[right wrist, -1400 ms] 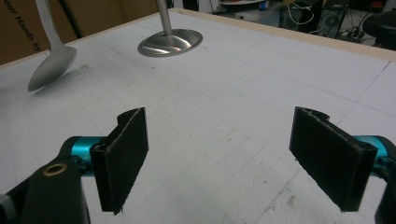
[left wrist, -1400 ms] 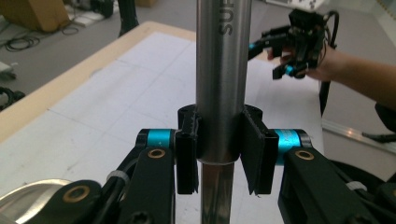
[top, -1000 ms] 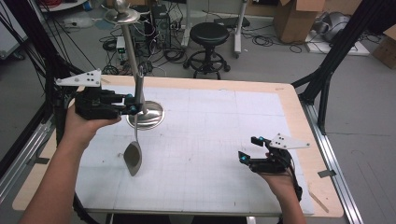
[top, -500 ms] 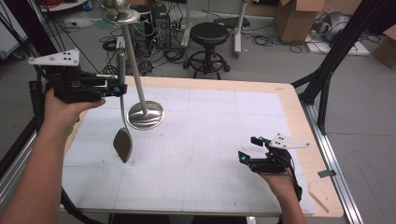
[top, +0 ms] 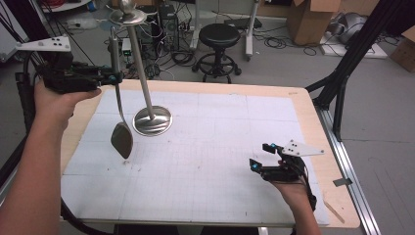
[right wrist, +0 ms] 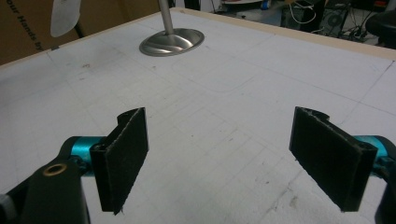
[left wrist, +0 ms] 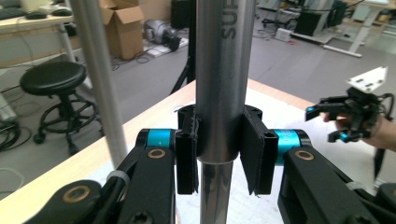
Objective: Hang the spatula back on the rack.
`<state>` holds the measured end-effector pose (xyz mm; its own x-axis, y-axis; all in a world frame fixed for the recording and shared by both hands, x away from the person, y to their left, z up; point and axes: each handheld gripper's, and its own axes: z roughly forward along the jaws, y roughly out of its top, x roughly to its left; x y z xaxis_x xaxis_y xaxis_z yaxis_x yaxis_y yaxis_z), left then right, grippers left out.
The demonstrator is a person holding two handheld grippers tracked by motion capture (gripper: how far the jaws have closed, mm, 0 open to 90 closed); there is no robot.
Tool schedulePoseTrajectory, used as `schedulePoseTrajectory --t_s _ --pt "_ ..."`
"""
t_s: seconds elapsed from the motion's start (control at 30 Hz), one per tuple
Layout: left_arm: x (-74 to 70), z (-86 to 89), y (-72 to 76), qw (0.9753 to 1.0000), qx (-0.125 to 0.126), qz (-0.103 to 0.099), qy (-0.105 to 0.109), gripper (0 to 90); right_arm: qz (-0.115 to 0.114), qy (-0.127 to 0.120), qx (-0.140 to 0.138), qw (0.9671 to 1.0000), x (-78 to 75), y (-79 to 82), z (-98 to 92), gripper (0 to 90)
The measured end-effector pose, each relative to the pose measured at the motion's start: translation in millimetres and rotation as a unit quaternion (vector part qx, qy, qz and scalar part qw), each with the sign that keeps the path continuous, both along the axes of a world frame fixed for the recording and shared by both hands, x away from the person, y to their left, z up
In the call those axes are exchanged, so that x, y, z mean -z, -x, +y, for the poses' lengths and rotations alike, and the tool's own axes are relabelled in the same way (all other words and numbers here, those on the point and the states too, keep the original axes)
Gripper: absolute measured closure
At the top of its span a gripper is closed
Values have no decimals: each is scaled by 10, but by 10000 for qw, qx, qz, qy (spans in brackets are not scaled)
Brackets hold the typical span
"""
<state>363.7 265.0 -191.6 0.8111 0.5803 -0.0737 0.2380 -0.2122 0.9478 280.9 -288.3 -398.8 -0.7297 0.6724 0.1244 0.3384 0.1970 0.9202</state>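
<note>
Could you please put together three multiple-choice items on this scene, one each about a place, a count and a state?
1. Where is the spatula?
A. Held in the air, left of the stand's base
B. Lying flat on the mat
C. On the stool

2. How many grippers are holding something?
A. None
B. One
C. Two

3. How are the right gripper's jaws?
A. Shut on the spatula
B. Shut on nothing
C. Wide open

Answers:
1 A: it hangs from the left gripper, beside the stand.
2 B: the left alone clamps the spatula's handle.
3 C: bare mat shows between its pads.
</note>
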Motion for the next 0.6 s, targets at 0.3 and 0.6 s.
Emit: schedulePoseTrajectory --t_s 0.3,0.6 --pt "41 -15 -114 9994 -284 107 -161 692 -20 -25 -4 10000 1 -7 -10 185" --pt "0 -88 -166 9986 -428 100 -303 692 -8 -46 -10 10000 -1 -5 -11 185"
